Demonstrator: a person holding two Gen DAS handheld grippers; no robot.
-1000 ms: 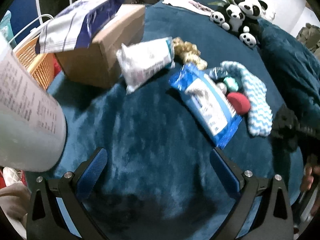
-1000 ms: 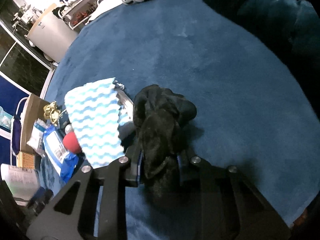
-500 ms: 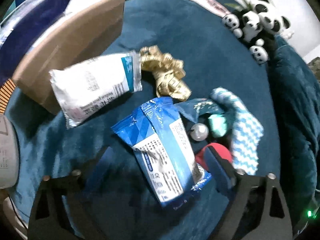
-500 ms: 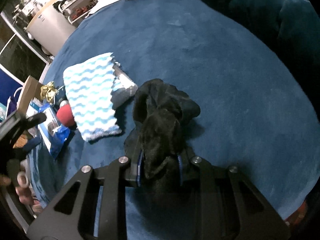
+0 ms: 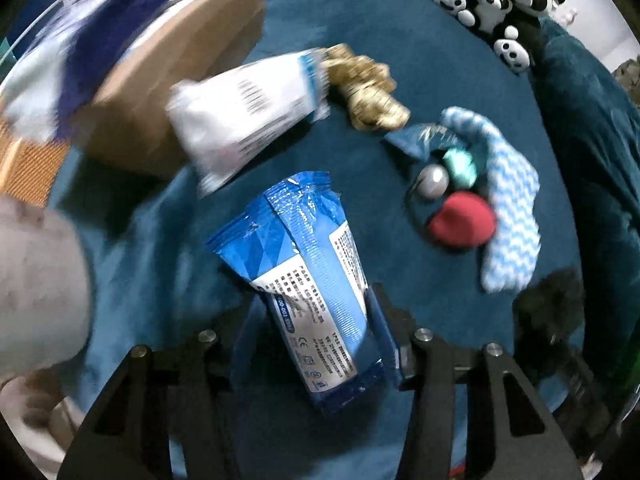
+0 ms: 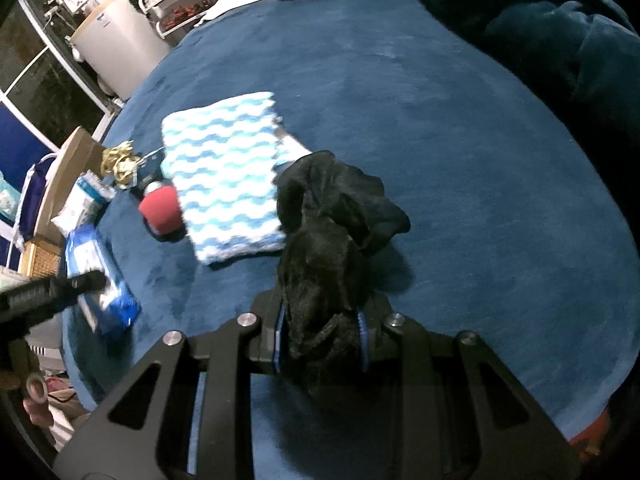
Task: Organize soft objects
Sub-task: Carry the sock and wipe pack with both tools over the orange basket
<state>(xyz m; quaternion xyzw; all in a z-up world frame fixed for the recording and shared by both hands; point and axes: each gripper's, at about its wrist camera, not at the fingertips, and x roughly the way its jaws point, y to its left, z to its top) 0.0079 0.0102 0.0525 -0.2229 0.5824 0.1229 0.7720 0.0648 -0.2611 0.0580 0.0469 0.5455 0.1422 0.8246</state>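
My left gripper is shut on the blue wipes pack, which lies on the dark blue blanket; the pack also shows in the right wrist view. My right gripper is shut on a black cloth and holds it just above the blanket. A blue-and-white zigzag cloth lies left of the black cloth, also in the left wrist view. A red soft ball sits beside it.
A white pack, a gold crumpled item and a cardboard box lie at the back left. An orange basket stands at the left. Panda plush toys sit at the far end. A silver ball and teal item lie by the red ball.
My left gripper moved forward to the blue wipes pack and shut on it. My right gripper kept hold of the black cloth and shifted slightly away from the zigzag cloth.
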